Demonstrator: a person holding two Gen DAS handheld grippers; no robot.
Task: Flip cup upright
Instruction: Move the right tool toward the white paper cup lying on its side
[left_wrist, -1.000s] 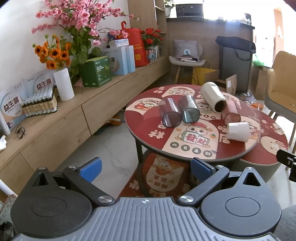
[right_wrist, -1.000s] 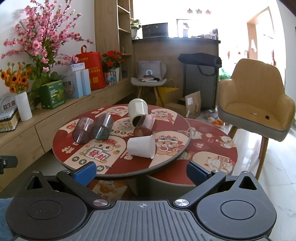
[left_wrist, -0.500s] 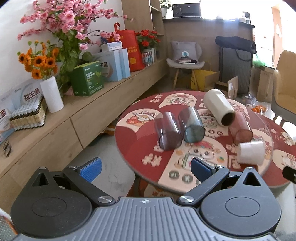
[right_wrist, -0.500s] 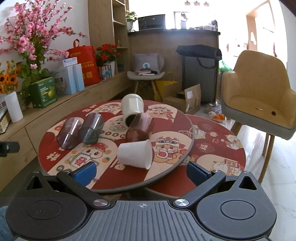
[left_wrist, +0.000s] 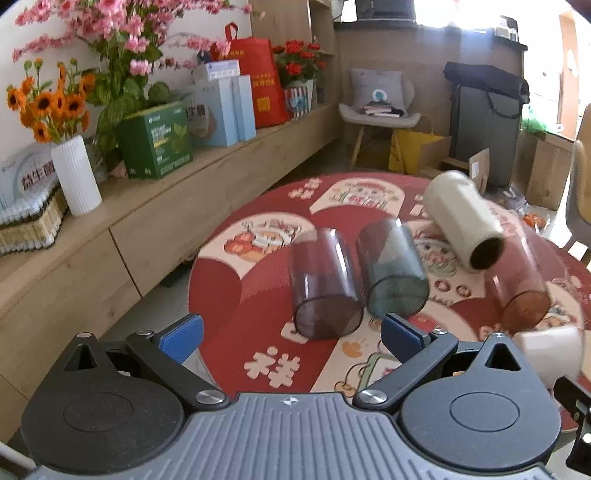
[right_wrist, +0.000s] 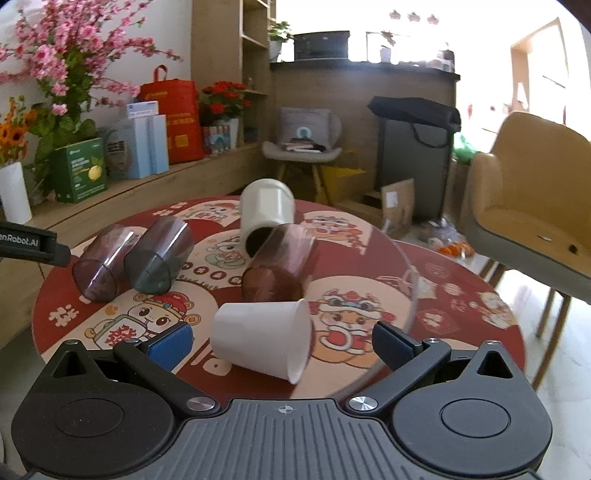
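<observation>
Five cups lie on their sides on the tabletop. The white paper cup rests between the spread, empty jaws of the right hand-held gripper; the left hand-held gripper, wide open and empty, faces the purple cup.

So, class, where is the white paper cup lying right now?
In the right wrist view, the white paper cup lies on its side at the table's near edge, just before the brown cup, between the open right gripper's fingers.

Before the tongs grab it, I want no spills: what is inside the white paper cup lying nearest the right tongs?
The white paper cup lies on its side on the round table, mouth turned right, away from the camera. Only its outer wall and rim edge show; the inside is hidden, so contents cannot be told.
</observation>
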